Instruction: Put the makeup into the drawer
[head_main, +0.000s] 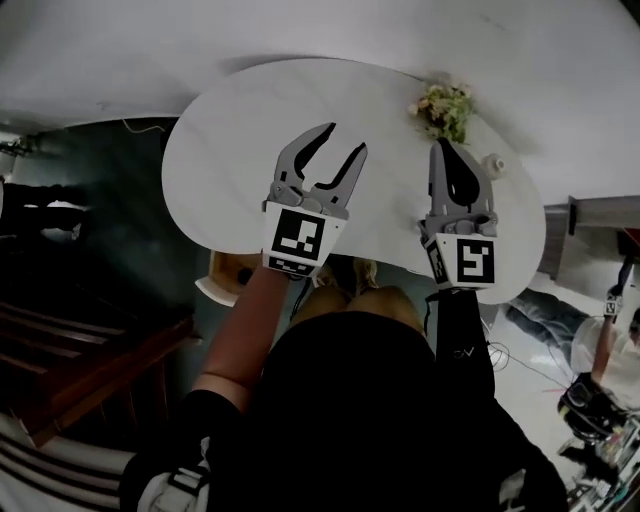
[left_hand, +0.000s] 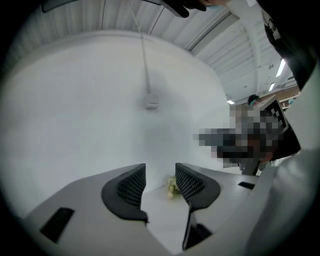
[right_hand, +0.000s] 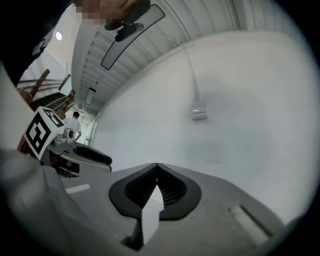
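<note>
The left tongs (head_main: 345, 140) hung spread and empty over the smooth, white, round-edged tabletop (head_main: 230, 150). The right tongs (head_main: 442, 148) were pressed together, empty. A small flower bunch (head_main: 445, 108) stood at its far edge. No view showed the makeup.

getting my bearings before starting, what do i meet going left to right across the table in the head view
left gripper, open → right gripper, shut → small white object. The flower bunch overlaps the right gripper's span, so it is left out.
</note>
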